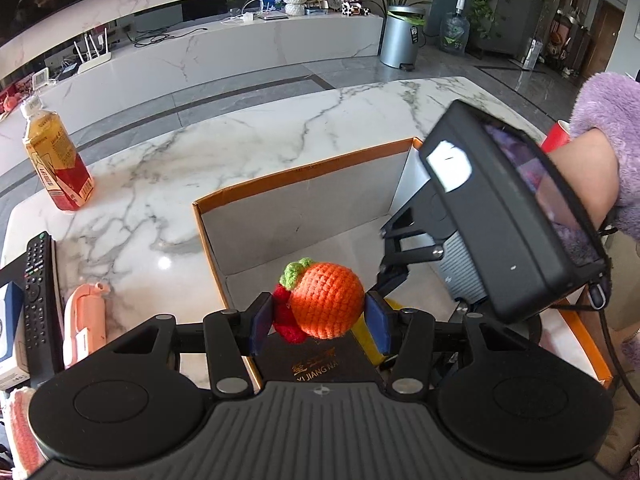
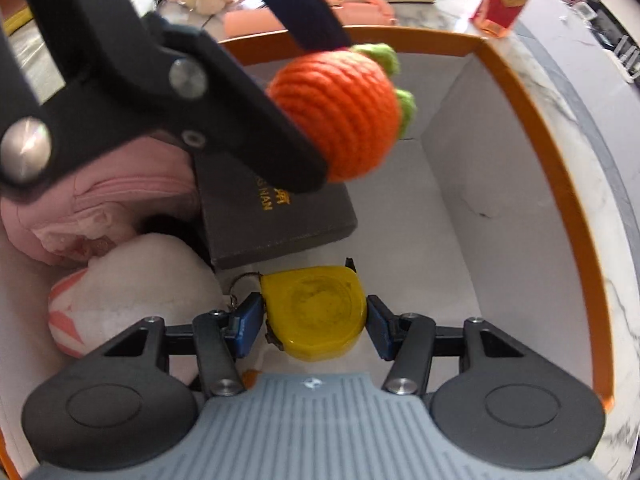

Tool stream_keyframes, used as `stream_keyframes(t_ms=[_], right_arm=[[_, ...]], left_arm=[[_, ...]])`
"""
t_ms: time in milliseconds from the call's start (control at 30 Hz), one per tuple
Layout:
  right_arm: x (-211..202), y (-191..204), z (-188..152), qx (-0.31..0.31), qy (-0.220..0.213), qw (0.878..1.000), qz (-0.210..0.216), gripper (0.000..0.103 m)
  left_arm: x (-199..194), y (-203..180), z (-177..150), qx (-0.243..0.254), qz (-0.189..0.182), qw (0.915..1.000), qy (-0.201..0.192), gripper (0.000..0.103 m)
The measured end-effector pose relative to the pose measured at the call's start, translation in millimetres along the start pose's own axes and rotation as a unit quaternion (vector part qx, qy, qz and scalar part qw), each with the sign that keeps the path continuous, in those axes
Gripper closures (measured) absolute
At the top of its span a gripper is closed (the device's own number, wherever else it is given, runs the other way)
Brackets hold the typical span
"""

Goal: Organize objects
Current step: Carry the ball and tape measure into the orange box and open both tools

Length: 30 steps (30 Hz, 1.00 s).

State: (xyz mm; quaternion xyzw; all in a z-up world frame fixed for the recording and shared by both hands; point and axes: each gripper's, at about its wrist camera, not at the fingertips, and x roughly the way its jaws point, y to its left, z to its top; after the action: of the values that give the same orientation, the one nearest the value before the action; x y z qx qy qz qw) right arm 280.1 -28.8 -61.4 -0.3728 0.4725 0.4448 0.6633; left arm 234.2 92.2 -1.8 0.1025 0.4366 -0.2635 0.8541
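Observation:
My left gripper is shut on an orange crocheted fruit with green leaves and a red crocheted piece attached, held over the orange-rimmed white box. The fruit also shows in the right wrist view, above the box floor. My right gripper is inside the box, its pads on either side of a yellow tape measure that lies on the box floor. A dark grey booklet with gold lettering lies in the box beneath the fruit.
In the box lie a pink garment and a white-and-pink plush. On the marble table stand a tea bottle, a remote and a pink device. A red cup stands at the right.

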Motion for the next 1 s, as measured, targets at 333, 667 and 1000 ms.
stream_keyframes(t_ms=[333,667,1000], right_arm=[[7,1,6,-0.028,0.006,0.999,0.021,0.045],[-7,-18,0,0.023,0.016,0.999,0.031,0.044],[-5,-40,-6,0.038,0.081,0.996,0.001,0.082]], left_arm=[[0,0,-4,0.007,0.000,1.0000,0.004,0.045],[-7,-1,-5,0.003,0.003,1.0000,0.002,0.045],[-7,2,1,-0.001,0.003,1.0000,-0.009,0.045]])
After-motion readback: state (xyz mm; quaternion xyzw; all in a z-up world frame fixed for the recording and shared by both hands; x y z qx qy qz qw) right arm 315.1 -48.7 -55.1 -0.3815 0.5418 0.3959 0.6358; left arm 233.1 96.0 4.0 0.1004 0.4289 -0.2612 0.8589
